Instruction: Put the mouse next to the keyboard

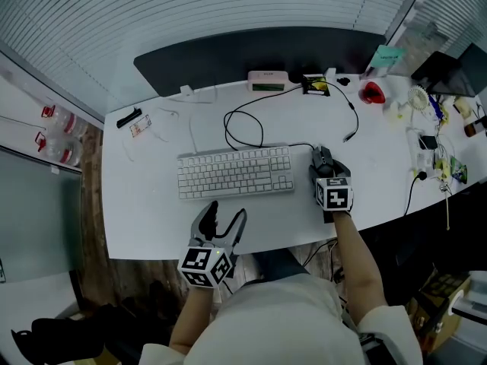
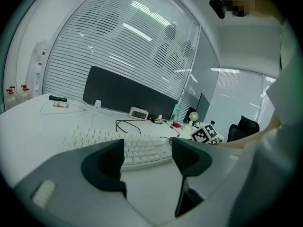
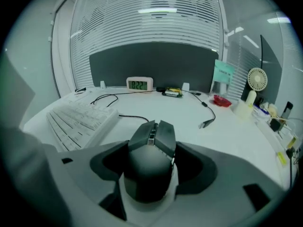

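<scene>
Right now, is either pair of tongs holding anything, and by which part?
The right tongs grip the black mouse by its two sides; the left tongs hold nothing.

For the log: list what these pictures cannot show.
Whether the mouse rests on the desk: its body hides its underside in the right gripper view; the right gripper covers it in the head view.
Clutter at the desk's right end: too small, head view.
Keyboard's near edge: behind the left gripper, its own view.
</scene>
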The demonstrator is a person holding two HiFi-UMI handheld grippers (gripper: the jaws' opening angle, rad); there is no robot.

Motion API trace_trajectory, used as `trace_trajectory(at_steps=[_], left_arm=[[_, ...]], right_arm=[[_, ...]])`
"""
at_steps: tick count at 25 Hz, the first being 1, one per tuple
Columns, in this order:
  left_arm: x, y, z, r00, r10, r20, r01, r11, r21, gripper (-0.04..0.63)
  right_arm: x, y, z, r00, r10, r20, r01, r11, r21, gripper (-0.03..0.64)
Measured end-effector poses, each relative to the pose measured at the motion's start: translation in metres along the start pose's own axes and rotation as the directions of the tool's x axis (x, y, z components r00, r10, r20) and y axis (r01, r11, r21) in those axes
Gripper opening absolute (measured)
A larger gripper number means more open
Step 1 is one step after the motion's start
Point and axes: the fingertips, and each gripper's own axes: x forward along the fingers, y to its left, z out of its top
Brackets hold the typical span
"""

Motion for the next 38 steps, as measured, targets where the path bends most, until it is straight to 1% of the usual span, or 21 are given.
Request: trace_trajectory(at_steps=[5, 10, 15, 20, 24, 27, 31, 34, 36, 38], left_arm=[[-0.001, -0.002, -0.005, 1.0, -0.004, -0.006, 0.004, 1.0, 0.002, 0.313], [-0.005, -0.004, -0.006, 1.0, -0.004, 0.001, 0.004, 1.0, 0.005, 0.313], [-0.016, -0.005, -0.007, 1.0, 0.007, 0.015, -0.007, 1.0, 0.003, 0.313], [-0.035, -0.012, -0.011, 0.999, 0.018, 0.04, -0.018, 1.0, 0.005, 0.313], [-0.054, -0.024, -0.017, 0.998, 0.026, 0.063, -0.027, 1.0, 0.008, 0.313], [-0.07, -0.034, -0.023, 0.997, 0.036, 0.074, -0.036, 0.999, 0.007, 0.313], [-0.091, -0.046, -0.031, 0.994, 0.05, 0.096, -0.051, 0.999, 0.007, 0.313], [-0.107, -0.057, -0.034, 0.991, 0.054, 0.119, -0.056, 0.998, 0.015, 0.313], [-0.118, -0.065, -0.037, 0.991, 0.053, 0.125, -0.056, 0.998, 0.023, 0.311], [-0.129, -0.073, -0.041, 0.99, 0.052, 0.129, -0.057, 0.998, 0.031, 0.294]], right_arm=[[0.003, -0.002, -0.004, 1.0, 0.013, 0.01, -0.013, 1.0, 0.022, 0.298], [0.006, -0.004, -0.002, 1.0, 0.02, 0.018, -0.021, 1.0, 0.012, 0.302], [0.002, -0.009, -0.002, 0.999, -0.018, 0.03, 0.018, 1.0, 0.008, 0.325], [-0.02, -0.003, -0.004, 0.998, -0.025, 0.063, 0.024, 1.0, 0.015, 0.325], [-0.056, 0.009, -0.005, 0.992, -0.006, 0.126, 0.001, 0.999, 0.038, 0.324], [-0.094, 0.027, -0.001, 0.979, 0.017, 0.201, -0.026, 0.999, 0.042, 0.28], [-0.149, 0.056, 0.003, 0.954, 0.059, 0.294, -0.068, 0.997, 0.021, 0.189], [-0.186, 0.075, -0.001, 0.937, 0.092, 0.336, -0.101, 0.995, 0.01, 0.141], [-0.209, 0.087, -0.006, 0.927, 0.108, 0.36, -0.118, 0.993, 0.005, 0.097], [-0.232, 0.097, -0.014, 0.917, 0.125, 0.379, -0.131, 0.991, -0.01, 0.065]])
